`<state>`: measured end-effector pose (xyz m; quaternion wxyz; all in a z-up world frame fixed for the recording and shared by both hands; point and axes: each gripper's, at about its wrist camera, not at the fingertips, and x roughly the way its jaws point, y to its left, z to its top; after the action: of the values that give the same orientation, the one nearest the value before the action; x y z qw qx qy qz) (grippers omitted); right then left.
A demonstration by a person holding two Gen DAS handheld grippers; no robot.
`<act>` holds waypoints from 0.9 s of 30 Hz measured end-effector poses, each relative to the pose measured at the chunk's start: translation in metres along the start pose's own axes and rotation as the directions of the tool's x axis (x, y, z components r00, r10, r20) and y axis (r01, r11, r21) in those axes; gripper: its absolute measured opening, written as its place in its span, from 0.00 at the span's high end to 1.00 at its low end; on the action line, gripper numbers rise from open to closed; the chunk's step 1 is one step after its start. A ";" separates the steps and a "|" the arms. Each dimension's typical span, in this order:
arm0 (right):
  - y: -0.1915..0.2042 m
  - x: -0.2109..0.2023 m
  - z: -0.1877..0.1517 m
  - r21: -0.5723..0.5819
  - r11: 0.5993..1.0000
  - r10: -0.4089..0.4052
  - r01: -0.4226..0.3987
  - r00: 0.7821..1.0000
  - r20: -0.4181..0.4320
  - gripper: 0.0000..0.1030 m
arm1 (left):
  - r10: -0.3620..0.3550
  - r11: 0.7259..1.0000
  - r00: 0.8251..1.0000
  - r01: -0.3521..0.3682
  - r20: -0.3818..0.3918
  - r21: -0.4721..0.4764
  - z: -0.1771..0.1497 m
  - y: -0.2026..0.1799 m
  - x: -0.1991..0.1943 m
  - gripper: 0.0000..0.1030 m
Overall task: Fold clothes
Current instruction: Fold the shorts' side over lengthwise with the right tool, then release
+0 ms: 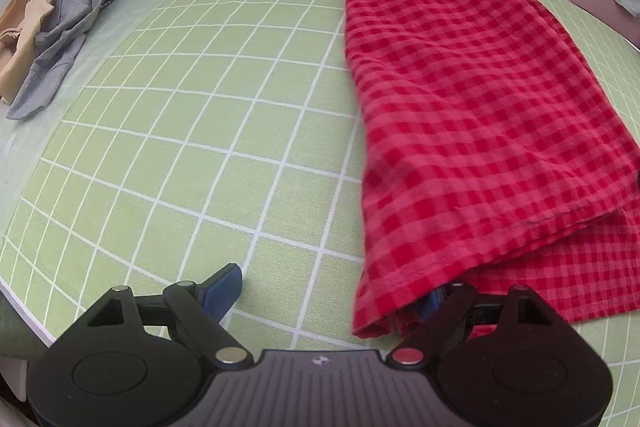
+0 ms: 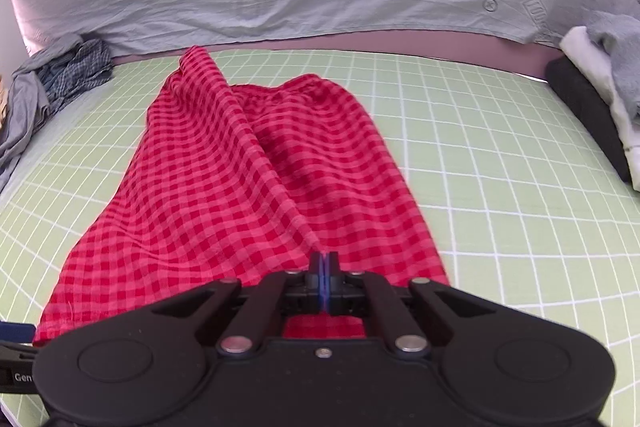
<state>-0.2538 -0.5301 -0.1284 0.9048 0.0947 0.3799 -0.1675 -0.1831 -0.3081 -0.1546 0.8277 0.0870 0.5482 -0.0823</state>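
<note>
Red checked cloth (image 2: 248,179) is pinched in the right gripper (image 2: 324,263); left gripper (image 1: 328,291) jaws stand wide. Lift slowly, keeping edges even.

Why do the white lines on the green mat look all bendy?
Left wrist view: the fisheye lens bows the mat's straight grid lines outward, most near the edges. Right wrist view: same curving, and the corners go dark. The red cloth looks sharp in both.
</note>
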 end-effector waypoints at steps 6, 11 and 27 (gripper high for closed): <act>-0.036 -0.016 -0.023 0.074 0.994 -0.080 0.082 0.996 -0.025 0.99 | 0.013 1.000 1.000 -0.013 0.012 0.004 -0.001 -0.003 0.001 0.14; -0.058 -0.031 -0.051 0.105 0.985 -0.133 0.139 0.989 -0.067 0.99 | 0.028 0.999 0.999 -0.028 0.022 0.017 -0.006 -0.004 0.000 0.14; -0.067 -0.047 -0.076 0.135 0.984 -0.098 0.115 0.987 -0.128 0.65 | 0.004 0.994 0.998 0.002 0.058 -0.108 0.003 0.032 -0.025 0.15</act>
<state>-0.3594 -0.5587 -0.1506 0.8609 0.1483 0.4254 -0.2364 -0.1824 -0.2768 -0.1281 0.8469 0.0401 0.5273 -0.0548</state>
